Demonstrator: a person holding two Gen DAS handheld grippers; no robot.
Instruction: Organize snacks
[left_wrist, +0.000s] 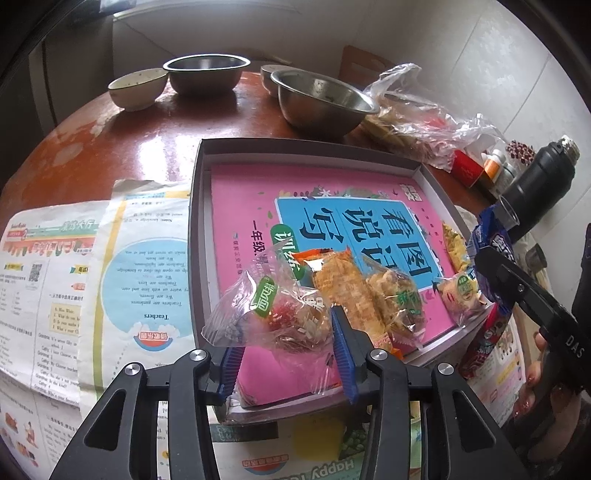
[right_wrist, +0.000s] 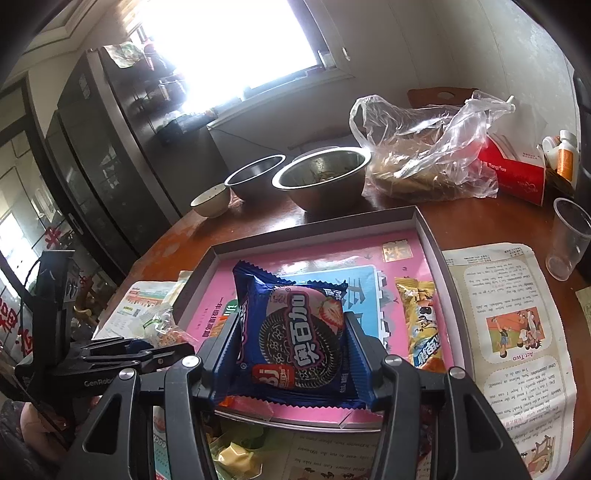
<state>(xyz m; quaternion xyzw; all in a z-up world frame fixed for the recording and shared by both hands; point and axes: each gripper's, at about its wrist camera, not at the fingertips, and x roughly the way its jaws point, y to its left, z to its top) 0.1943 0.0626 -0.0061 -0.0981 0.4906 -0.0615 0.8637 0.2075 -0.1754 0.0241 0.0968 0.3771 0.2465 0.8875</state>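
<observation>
Snack tray (left_wrist: 199, 236): shallow grey box on a round reddish-brown counter (left_wrist: 122, 147), its floor lined with a pink booklet (left_wrist: 243, 206) printed with a blue panel.

Contents, left wrist view: orange-wrapped cracker packet (left_wrist: 347, 288) and a clear-wrapped pastry packet (left_wrist: 395, 295) side by side near the tray's near edge; small packet with a green label (left_wrist: 461, 291) at the near right corner; yellow snack bar (right_wrist: 421, 321) along the right wall.

Left gripper (left_wrist: 288, 354): blue-padded jaws partly apart, a clear cellophane snack packet with a green sticker (left_wrist: 269, 314) between them, over the tray's near left corner. The pads meet the loose wrapper; a firm clamp cannot be confirmed.

Right gripper (right_wrist: 291, 354): jaws part-way open and pressed against both sides of a blue sandwich-cookie packet (right_wrist: 295, 332), held above the near half of the tray. A hand (left_wrist: 532, 391) shows on its handle in the left wrist view.

Surroundings: newspaper sheets (left_wrist: 74, 280) spread on the counter to the left and right of the tray; two steel bowls (right_wrist: 321, 177) and a small ceramic bowl (right_wrist: 210, 199) beyond its far edge; clear plastic bag of food (right_wrist: 424, 155) beside them; red box (right_wrist: 517, 173), pill bottles (right_wrist: 565, 155), clear plastic cup (right_wrist: 569, 236) and a black flask (left_wrist: 539, 173) at the far right.
</observation>
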